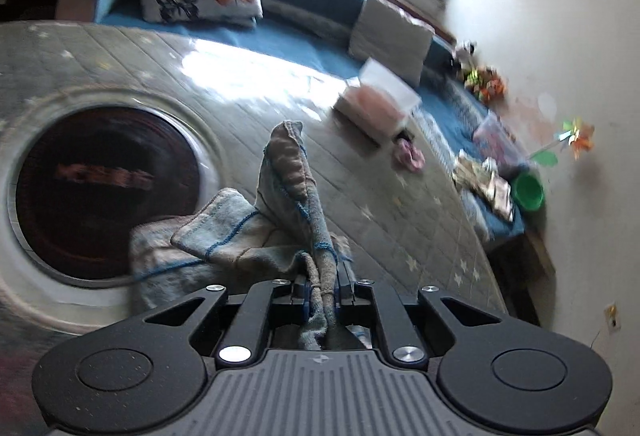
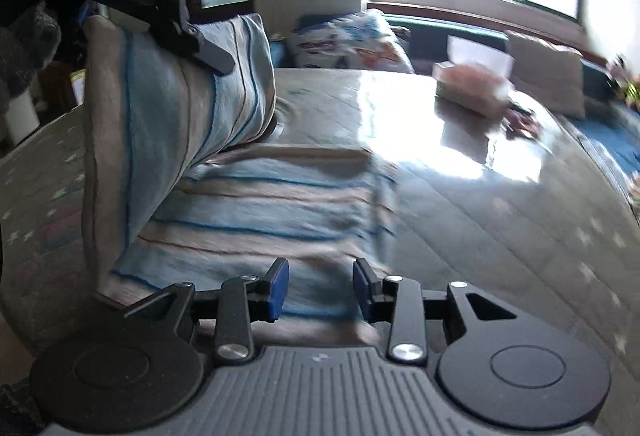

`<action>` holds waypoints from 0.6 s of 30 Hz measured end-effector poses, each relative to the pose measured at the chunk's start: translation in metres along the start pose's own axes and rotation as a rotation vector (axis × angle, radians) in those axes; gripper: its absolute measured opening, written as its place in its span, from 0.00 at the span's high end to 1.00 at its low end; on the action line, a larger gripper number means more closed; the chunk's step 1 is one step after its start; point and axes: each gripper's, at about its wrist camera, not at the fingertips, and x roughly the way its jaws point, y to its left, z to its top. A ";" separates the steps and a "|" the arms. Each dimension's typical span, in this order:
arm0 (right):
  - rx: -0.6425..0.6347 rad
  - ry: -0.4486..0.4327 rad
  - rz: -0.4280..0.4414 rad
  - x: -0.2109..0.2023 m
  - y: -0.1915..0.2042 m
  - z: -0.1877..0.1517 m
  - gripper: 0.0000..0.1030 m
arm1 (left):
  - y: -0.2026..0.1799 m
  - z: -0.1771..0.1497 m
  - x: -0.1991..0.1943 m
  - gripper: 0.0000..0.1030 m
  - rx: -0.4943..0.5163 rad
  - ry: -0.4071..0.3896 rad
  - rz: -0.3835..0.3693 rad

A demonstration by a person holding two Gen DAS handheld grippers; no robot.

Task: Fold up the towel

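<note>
**Towel lifted by the left claw, right claw free above it**

Left gripper [image 1: 322,290] pinches a bunched edge of the towel [image 2: 256,204], which hangs down to the table [image 2: 500,204]. Right gripper [image 2: 320,286] stands spread and empty, directly above the flat striped part, whose stripes run across its view. The raised flap lies to its left, so the left hand seems better placed to lay it over.
</note>
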 end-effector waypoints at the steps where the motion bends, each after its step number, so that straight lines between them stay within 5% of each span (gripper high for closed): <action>1: 0.018 0.003 -0.001 0.000 -0.005 -0.003 0.66 | -0.005 -0.002 0.011 0.89 0.003 0.018 0.008; 10: 0.078 -0.003 0.024 -0.010 -0.028 -0.019 0.62 | -0.021 -0.027 0.061 0.75 0.056 0.160 -0.004; 12: 0.088 -0.001 0.028 -0.012 -0.033 -0.020 0.61 | -0.021 -0.028 0.057 0.56 0.067 0.152 -0.022; 18: 0.100 0.000 0.027 -0.021 -0.042 -0.023 0.55 | -0.019 -0.031 0.030 0.47 0.114 0.106 -0.064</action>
